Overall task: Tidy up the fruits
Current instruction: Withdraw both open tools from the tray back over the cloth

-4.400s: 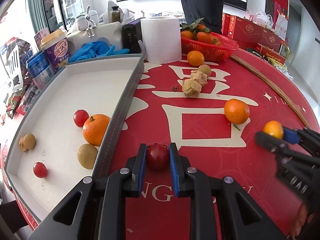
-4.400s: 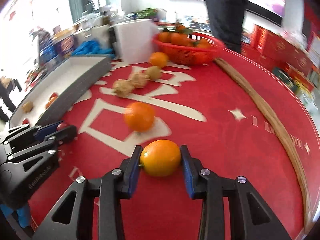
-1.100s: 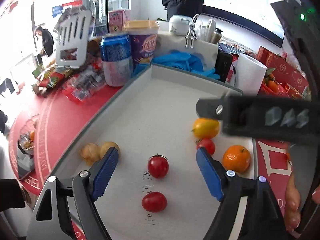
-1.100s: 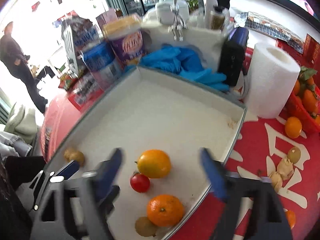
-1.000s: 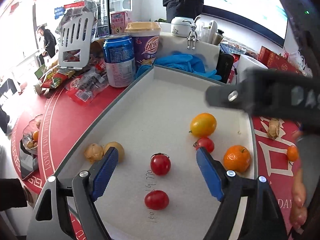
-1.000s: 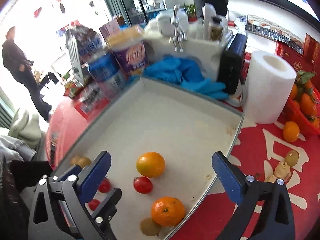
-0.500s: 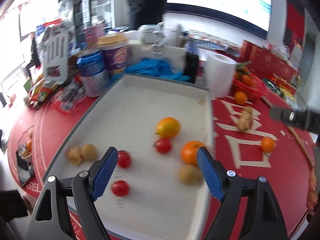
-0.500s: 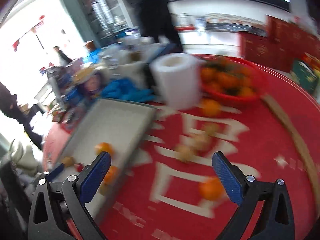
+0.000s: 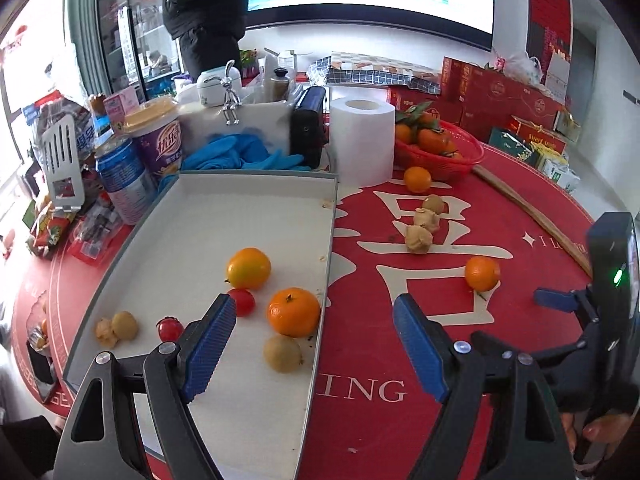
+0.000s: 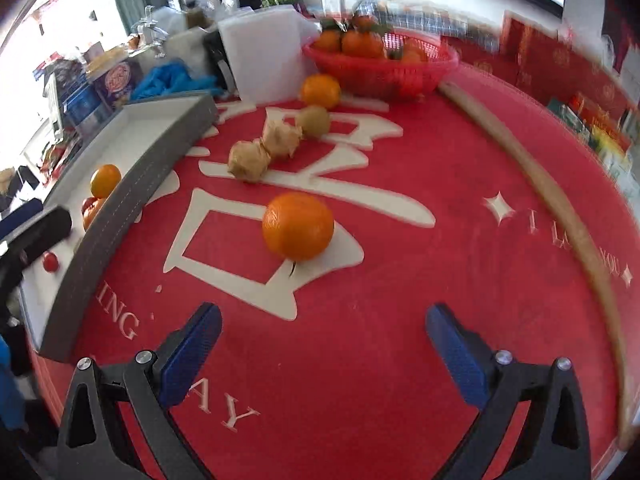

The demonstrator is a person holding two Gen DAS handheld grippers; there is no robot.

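A white tray [image 9: 256, 200] with a grey rim holds a yellow-orange fruit [image 9: 248, 268], an orange [image 9: 293, 312], two cherry tomatoes [image 9: 242, 301], a kiwi [image 9: 282, 353] and two small brown fruits [image 9: 125, 324]. My left gripper [image 9: 310, 344] hangs open over the tray's right rim, holding nothing. On the red tablecloth lies a loose orange [image 10: 298, 225], just beyond my open right gripper [image 10: 320, 342]. Farther off lie two papery brown fruits [image 10: 264, 146], a kiwi [image 10: 313, 120] and another orange [image 10: 320, 90]. The right gripper [image 9: 560, 300] shows at the left wrist view's right edge.
A red basket [image 9: 440, 156] of oranges stands at the back, beside a paper roll [image 9: 362, 140]. Blue gloves [image 9: 240, 154], cans, cups and snack packs crowd the tray's far and left sides. A wooden stick [image 10: 532, 176] lies along the table's right. A person stands behind the table.
Both grippers have swung right, away from the tray's middle. The right one now faces the loose orange on the cloth, lower and closer. Both stay open and empty.
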